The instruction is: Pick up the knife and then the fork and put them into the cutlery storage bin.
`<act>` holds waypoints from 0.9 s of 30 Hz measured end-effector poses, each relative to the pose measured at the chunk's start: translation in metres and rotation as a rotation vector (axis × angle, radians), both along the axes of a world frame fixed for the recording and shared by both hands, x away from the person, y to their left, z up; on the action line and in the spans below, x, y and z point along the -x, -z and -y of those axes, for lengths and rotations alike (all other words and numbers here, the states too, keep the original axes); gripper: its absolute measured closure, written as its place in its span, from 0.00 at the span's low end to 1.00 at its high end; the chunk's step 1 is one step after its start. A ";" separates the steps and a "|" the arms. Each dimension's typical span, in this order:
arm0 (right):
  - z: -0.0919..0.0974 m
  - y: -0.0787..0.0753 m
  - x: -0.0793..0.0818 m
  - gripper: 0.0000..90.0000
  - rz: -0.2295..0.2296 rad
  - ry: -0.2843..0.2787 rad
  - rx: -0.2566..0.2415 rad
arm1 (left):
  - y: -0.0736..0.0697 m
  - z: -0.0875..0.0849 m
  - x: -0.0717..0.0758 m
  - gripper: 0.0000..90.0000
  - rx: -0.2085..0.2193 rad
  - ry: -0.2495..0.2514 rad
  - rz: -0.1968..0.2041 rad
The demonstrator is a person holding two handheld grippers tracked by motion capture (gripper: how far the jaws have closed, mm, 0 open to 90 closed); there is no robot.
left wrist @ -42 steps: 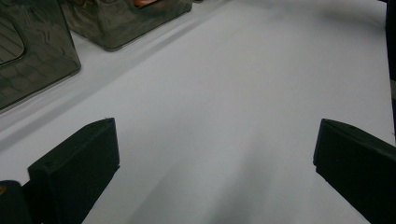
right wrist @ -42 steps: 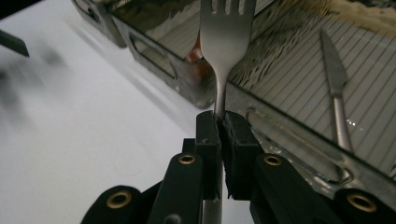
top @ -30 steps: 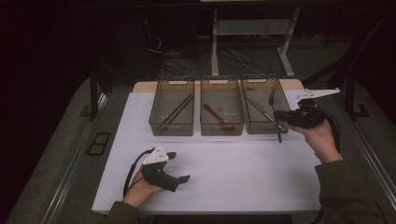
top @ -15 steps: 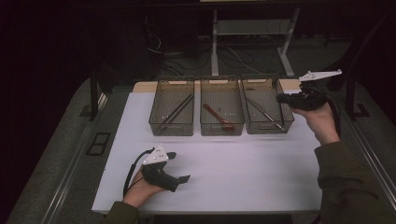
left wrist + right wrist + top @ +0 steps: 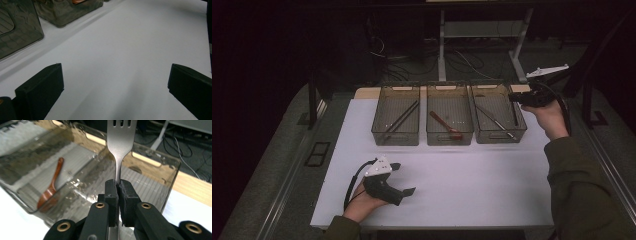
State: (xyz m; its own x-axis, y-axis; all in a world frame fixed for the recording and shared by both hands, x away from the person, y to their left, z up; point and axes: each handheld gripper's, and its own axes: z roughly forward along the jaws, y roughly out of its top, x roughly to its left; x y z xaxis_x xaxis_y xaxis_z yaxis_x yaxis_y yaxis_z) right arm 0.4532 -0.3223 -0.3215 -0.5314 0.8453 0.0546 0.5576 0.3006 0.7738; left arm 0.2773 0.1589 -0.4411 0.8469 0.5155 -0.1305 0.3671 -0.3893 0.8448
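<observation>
My right gripper (image 5: 514, 97) hovers at the far right corner of the right bin (image 5: 492, 86), held in a hand. In the right gripper view its jaws (image 5: 118, 186) are shut on the neck of a metal fork (image 5: 121, 135), tines pointing away over the bin. A brown wooden spoon (image 5: 446, 125) lies in the middle bin (image 5: 449, 87) and shows through the clear walls (image 5: 51, 188). My left gripper (image 5: 403, 178) rests near the table's front edge. It stands open (image 5: 115, 90) over bare white tabletop.
The left bin (image 5: 395, 142) holds dark chopsticks (image 5: 402, 120). A metal utensil (image 5: 494, 120) lies in the right bin. The white table surface (image 5: 472, 170) spreads in front of the bins. Cables and a stand lie on the floor behind.
The right hand has carried the fork from the front right of the right bin toward the far right, to the bin's far right corner. The left gripper has stayed put.
</observation>
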 end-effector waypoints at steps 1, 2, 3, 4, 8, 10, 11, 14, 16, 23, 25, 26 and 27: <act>0.000 0.003 -0.002 0.93 -0.011 0.001 0.008 | 0.000 0.000 0.000 0.00 0.000 0.000 0.000; 0.001 0.006 -0.004 0.93 -0.025 0.001 0.015 | 0.000 0.000 0.000 0.00 0.000 0.001 0.000; 0.001 0.010 -0.006 0.93 -0.036 0.005 0.023 | 0.000 0.000 0.000 0.00 -0.001 0.001 0.000; 0.001 0.012 -0.008 0.93 -0.048 0.006 0.028 | 0.000 0.000 0.000 0.00 -0.001 0.003 0.000; -0.002 0.022 -0.013 0.93 -0.090 0.003 0.062 | 0.000 0.000 0.000 0.00 -0.002 0.004 0.000; -0.003 0.026 -0.015 0.93 -0.105 0.006 0.092 | 0.000 0.000 0.000 0.00 0.000 0.002 -0.001; -0.003 0.028 -0.016 0.93 -0.113 0.007 0.102 | 0.000 0.000 0.000 0.00 -0.002 0.003 -0.002; -0.003 0.033 -0.018 0.93 -0.132 0.008 0.112 | 0.000 0.000 0.000 0.00 -0.003 0.004 -0.003; -0.003 0.037 -0.020 0.93 -0.150 0.003 0.118 | 0.000 0.000 0.000 0.00 -0.001 0.005 -0.002; -0.008 0.045 -0.025 0.93 -0.194 -0.008 0.158 | 0.000 0.000 0.000 0.00 -0.001 0.006 -0.006; -0.009 0.047 -0.026 0.93 -0.208 -0.010 0.169 | 0.001 0.000 0.000 0.00 0.001 0.007 -0.006; -0.009 0.048 -0.026 0.93 -0.216 -0.009 0.172 | 0.001 0.000 0.000 0.00 0.000 0.008 -0.006; -0.009 0.050 -0.027 0.93 -0.223 -0.011 0.180 | 0.001 0.001 0.000 0.00 0.001 0.008 -0.006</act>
